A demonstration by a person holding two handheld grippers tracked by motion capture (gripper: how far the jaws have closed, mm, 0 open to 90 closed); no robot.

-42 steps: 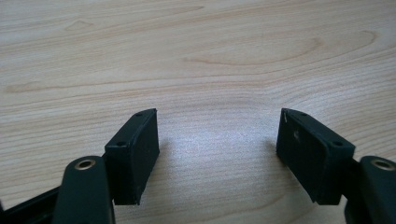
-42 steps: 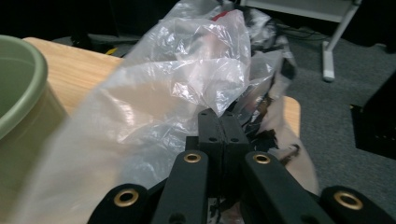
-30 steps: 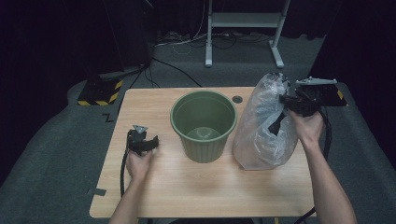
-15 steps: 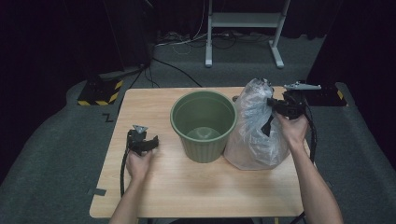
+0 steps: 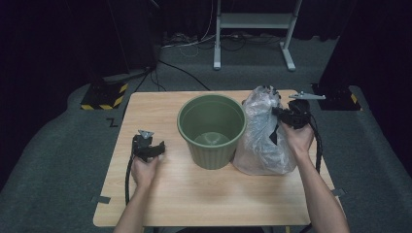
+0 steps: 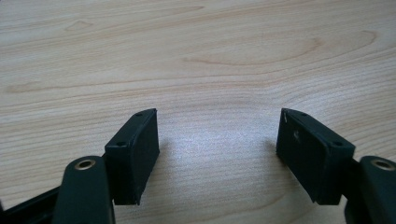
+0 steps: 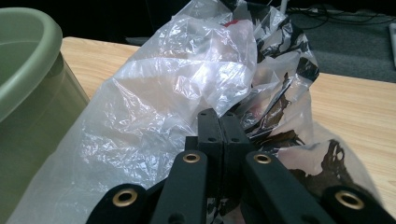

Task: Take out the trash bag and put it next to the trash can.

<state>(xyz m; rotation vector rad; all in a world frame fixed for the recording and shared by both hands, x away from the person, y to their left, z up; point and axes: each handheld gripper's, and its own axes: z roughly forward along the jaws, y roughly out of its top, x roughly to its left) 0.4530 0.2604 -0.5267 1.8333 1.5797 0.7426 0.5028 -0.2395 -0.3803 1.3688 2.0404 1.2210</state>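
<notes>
Right gripper view: right hand-held gripper [image 7: 218, 122] pinching clear plastic bag [image 7: 187, 84], beside green bucket [image 7: 28, 70].

The right claw [image 5: 281, 114] has lowered the plastic bag [image 5: 262, 141] leftward against the green bin [image 5: 212, 127].

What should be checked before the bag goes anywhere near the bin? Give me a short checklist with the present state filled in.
1. Right gripper shut on the clear plastic bag: ok, jaws pinch the film.
2. Bag bottom resting on the table: ok.
3. Green bin upright, mouth unobstructed: ok.
4. Bin empty: ok, bare floor visible.
5. Left gripper open and free: ok, nothing between its jaws.
6. Bag's mouth open for lining: cannot tell.
</notes>
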